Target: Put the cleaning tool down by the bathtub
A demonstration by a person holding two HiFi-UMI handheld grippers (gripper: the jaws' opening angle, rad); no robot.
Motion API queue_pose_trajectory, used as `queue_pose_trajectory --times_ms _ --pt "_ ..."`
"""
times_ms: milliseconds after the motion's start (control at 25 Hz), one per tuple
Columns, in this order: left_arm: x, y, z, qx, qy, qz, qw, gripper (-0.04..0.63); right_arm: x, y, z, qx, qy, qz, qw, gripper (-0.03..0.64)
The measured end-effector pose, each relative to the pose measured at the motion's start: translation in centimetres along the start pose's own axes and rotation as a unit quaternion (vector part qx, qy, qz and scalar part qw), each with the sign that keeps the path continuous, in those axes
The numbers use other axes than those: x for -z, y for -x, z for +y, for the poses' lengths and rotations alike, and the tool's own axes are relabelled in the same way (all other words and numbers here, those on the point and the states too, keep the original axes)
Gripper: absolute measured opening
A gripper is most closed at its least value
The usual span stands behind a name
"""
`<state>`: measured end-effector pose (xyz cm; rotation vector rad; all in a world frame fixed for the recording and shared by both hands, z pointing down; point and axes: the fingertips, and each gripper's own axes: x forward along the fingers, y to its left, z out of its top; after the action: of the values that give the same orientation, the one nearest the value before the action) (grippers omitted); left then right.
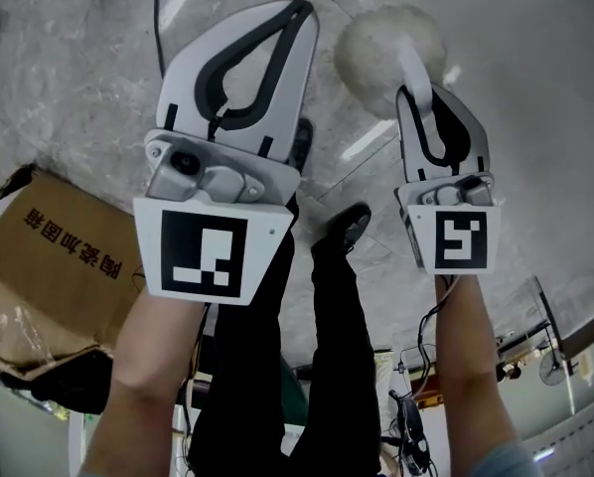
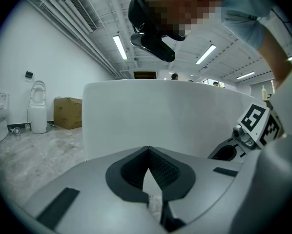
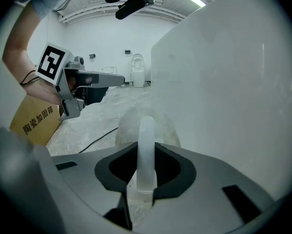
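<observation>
The cleaning tool has a pale translucent handle [image 3: 146,150] and a round fluffy white head [image 1: 389,48], which rests against or just above the marble floor. My right gripper [image 1: 417,95] is shut on the handle, and the head [image 3: 147,126] pokes out past its jaws. The white bathtub wall [image 3: 224,82] rises close on the right of that gripper. My left gripper [image 1: 299,13] hovers beside it to the left, shut with nothing between its jaws. It faces the bathtub wall [image 2: 160,113] from a short distance, its tips [image 2: 147,151] meeting.
A cardboard box [image 1: 49,266] lies on the floor at the left, behind the left gripper. A toilet [image 2: 37,113] stands by the far wall with a second box [image 2: 68,112] beside it. A black cable [image 3: 94,138] runs over the floor. The person's dark trousers and shoe [image 1: 347,225] are between the arms.
</observation>
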<state>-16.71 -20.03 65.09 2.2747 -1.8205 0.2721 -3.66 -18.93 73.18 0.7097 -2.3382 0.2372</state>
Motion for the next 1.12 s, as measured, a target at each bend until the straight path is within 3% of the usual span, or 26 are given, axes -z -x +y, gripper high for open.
queue_pose_trajectory --times_ms 480,1120 --pt "3.5 -1.0 -0.9 0.013 -0.008 0.013 0.9998 0.015 5.8 -2.0 -0.7 -0.006 0.003 0.05 0.999 0.092" --pt "6.4 -1.3 -1.3 0.017 -0.01 0.026 0.9995 0.015 9.4 -4.5 -0.7 -0.005 0.008 0.075 0.997 0.092"
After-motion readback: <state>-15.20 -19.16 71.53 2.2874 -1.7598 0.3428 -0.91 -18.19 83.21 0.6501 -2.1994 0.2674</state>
